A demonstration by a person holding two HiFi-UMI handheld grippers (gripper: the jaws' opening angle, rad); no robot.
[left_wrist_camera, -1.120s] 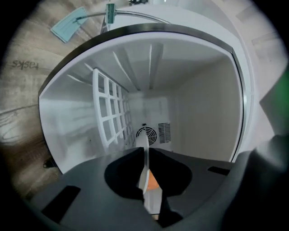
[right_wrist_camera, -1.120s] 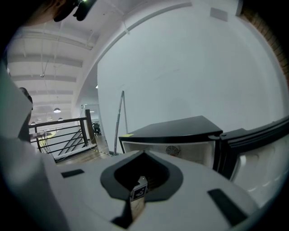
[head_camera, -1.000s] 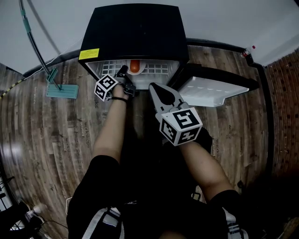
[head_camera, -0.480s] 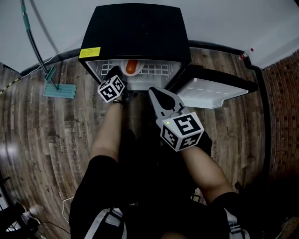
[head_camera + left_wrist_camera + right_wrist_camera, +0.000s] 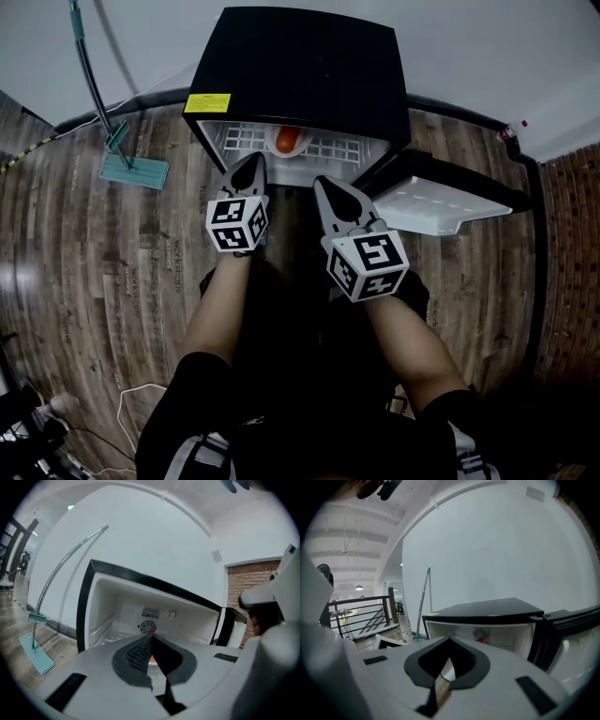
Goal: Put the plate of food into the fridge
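A black mini fridge [image 5: 300,56] stands open, its door [image 5: 441,202] swung out to the right. On its white wire shelf [image 5: 239,139] sits a white plate [image 5: 300,151] with orange-red food [image 5: 288,141]. My left gripper [image 5: 253,161] is shut and empty, its tip just outside the fridge's front edge, a little left of the plate. My right gripper [image 5: 323,183] is also shut and empty, slightly further back. In the left gripper view the shut gripper [image 5: 151,638] points into the white fridge interior [image 5: 122,616]. The right gripper [image 5: 449,640] faces the fridge, with the food [image 5: 480,640] small inside.
A teal floor mop [image 5: 133,171] leans on the wall left of the fridge. A small bottle [image 5: 512,132] lies by the wall at the right. Wooden floor [image 5: 112,272] surrounds the fridge; cables lie at the bottom left. The open door stands to the right of my right gripper.
My left gripper has drawn back from beside the plate to just outside the fridge. The plate with food stays on the shelf. The right gripper has barely moved.
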